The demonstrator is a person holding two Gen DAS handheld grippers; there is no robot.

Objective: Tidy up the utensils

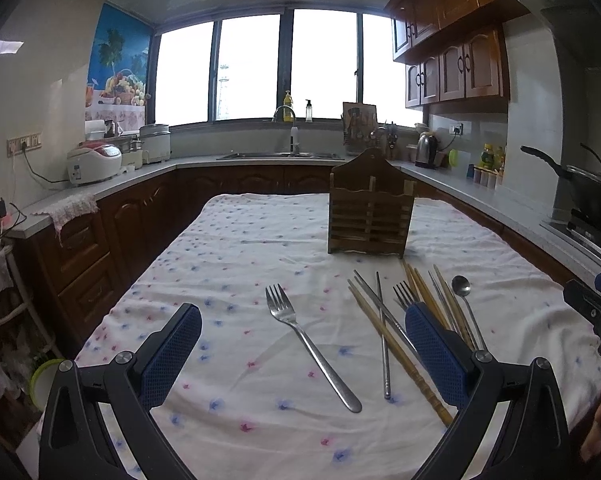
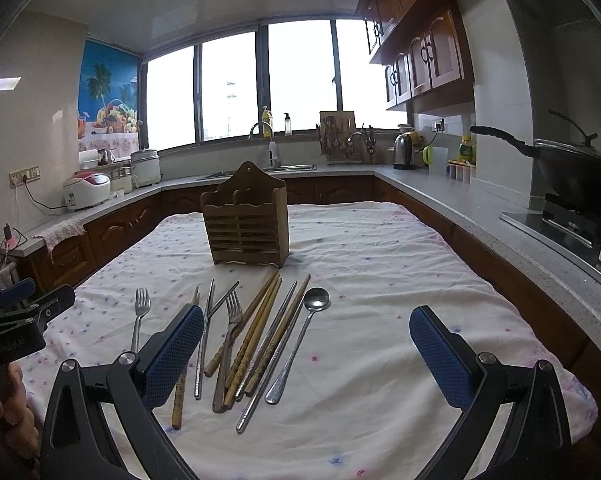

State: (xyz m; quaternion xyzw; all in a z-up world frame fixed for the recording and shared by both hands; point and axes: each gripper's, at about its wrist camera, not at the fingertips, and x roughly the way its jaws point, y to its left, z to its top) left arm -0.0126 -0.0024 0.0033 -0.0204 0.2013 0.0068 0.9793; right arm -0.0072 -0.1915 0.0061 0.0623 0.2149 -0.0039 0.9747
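Observation:
A wooden utensil holder [image 1: 369, 208] [image 2: 246, 222] stands upright on the floral tablecloth, its slots showing nothing inside. In front of it lie a steel fork [image 1: 306, 340] [image 2: 139, 316], a second fork [image 2: 229, 340], several wooden chopsticks [image 2: 256, 332] and steel chopsticks [image 1: 383, 336], and a steel spoon [image 1: 465, 304] [image 2: 300, 340]. My left gripper [image 1: 304, 320] is open and empty above the lone fork. My right gripper [image 2: 306, 320] is open and empty, with the utensil pile at its left finger.
The table's cloth [image 1: 236, 248] is ringed by kitchen counters. A wok [image 2: 572, 172] sits on the stove at right. Rice cookers [image 1: 94, 162] stand at left, with a sink [image 1: 280, 155] and kettle [image 1: 425, 150] at the back.

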